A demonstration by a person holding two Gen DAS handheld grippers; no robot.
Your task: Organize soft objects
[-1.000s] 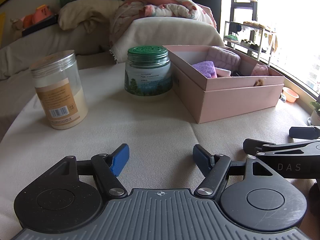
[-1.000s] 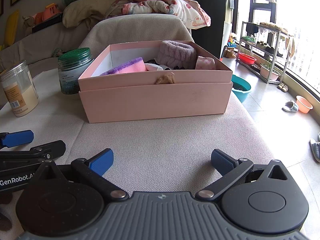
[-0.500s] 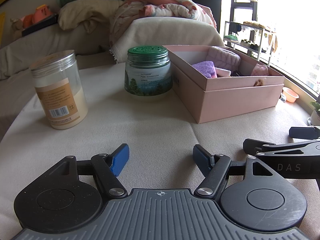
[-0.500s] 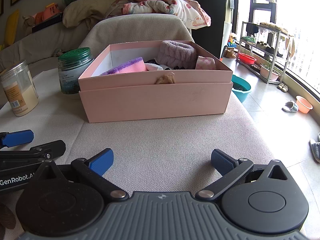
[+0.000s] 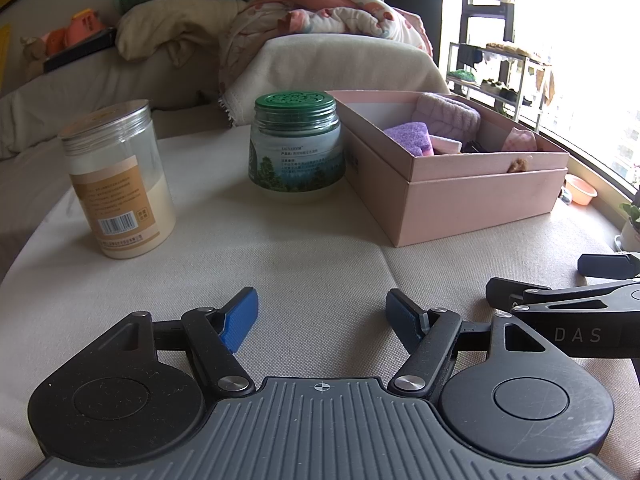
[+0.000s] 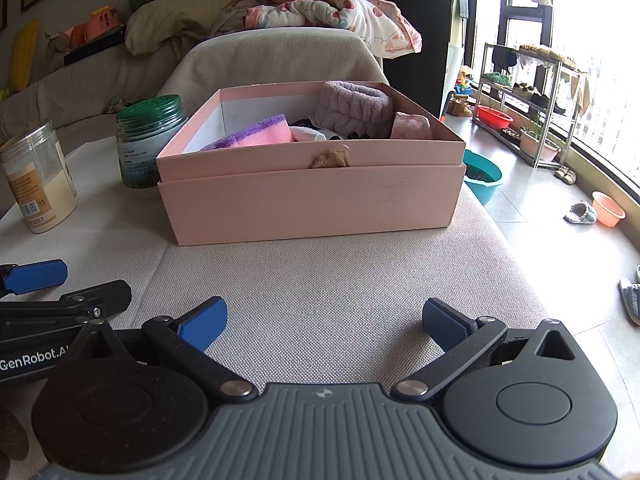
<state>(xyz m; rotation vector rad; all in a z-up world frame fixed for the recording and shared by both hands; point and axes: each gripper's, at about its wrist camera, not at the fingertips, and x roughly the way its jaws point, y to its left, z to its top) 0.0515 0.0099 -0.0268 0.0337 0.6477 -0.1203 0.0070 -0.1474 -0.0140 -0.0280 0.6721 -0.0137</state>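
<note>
A pink box (image 6: 312, 196) (image 5: 476, 196) stands on the beige cloth-covered table. Inside lie a purple and pink sponge (image 6: 256, 138) (image 5: 410, 138), a lilac fluffy towel roll (image 6: 354, 108) (image 5: 448, 114), a small pink cloth (image 6: 412, 126) and a white item. A small tan piece (image 6: 330, 158) hangs over the front rim. My left gripper (image 5: 322, 316) is open and empty, low over the cloth. My right gripper (image 6: 324, 322) is open and empty, in front of the box.
A green-lidded jar (image 5: 296, 144) (image 6: 148, 140) stands just left of the box. A clear jar of pale powder (image 5: 118, 176) (image 6: 38, 176) stands farther left. A sofa with pillows and a blanket (image 6: 320, 12) lies behind. The table edge drops to the floor on the right.
</note>
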